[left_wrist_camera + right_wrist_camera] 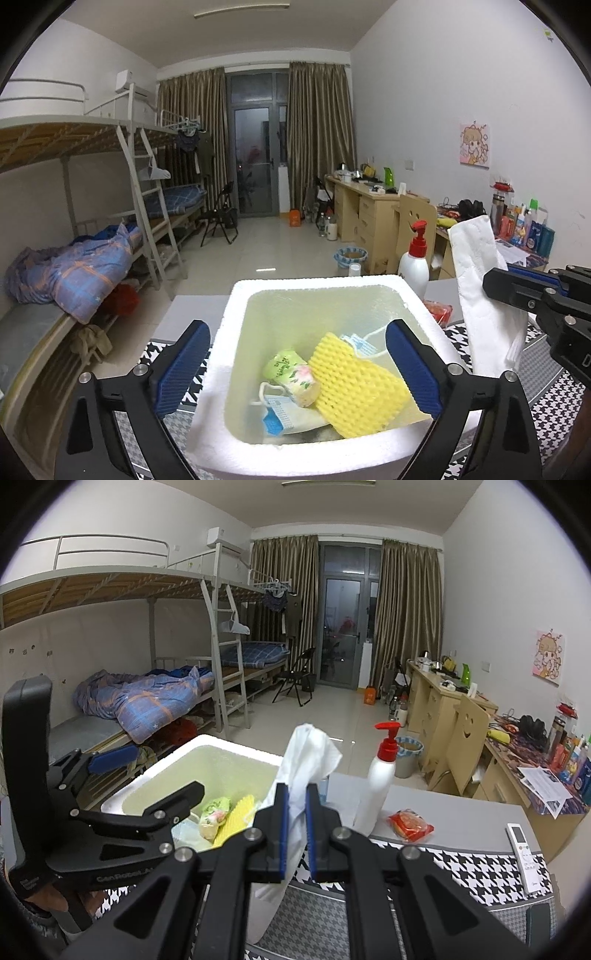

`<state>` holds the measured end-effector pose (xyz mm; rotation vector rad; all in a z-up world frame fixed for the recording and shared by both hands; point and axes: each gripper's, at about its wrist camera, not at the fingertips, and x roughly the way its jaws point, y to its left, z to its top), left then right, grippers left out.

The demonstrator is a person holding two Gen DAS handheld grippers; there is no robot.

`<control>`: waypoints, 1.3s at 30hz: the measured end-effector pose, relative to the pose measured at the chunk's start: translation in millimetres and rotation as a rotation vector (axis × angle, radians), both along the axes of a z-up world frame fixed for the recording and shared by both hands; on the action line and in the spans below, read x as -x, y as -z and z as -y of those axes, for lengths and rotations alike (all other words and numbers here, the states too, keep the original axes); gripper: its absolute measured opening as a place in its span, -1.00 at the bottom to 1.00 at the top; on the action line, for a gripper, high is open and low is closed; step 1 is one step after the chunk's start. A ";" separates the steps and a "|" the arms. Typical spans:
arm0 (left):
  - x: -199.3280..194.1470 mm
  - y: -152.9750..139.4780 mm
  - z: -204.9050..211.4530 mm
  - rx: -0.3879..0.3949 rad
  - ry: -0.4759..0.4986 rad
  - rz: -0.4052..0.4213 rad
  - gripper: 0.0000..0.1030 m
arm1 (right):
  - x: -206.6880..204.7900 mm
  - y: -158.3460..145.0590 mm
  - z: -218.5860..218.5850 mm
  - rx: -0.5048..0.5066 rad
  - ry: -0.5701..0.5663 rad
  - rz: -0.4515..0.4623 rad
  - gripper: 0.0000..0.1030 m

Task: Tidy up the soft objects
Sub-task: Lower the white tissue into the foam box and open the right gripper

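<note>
A white foam box [236, 373] stands on the houndstooth-patterned table. Inside lie a yellow sponge [354, 387], a green tissue pack [291, 374] and blue face masks [280, 415]. My left gripper [299, 373] is open and empty, its fingers astride the box's near left part. My right gripper [295, 827] is shut on a white cloth [306, 753], held upright just right of the box [162, 771]. The cloth also shows in the left wrist view [476, 273], with the right gripper [524, 295] clamped on it.
A white pump bottle with a red top [380, 779], a red snack packet [410, 823] and a white remote [524, 853] stand on the table to the right. Bunk beds are at left, desks at right.
</note>
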<state>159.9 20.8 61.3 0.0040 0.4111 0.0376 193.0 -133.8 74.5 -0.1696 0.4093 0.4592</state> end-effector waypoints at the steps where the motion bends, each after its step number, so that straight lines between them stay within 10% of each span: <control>1: 1.1 -0.8 0.1 0.000 -0.004 0.005 0.90 | 0.1 -0.2 -0.5 0.001 -0.003 0.000 -0.78; 39: 34.6 -6.1 -38.8 0.007 -0.098 0.073 0.98 | -12.1 1.0 -38.5 0.010 -0.078 -0.034 -0.78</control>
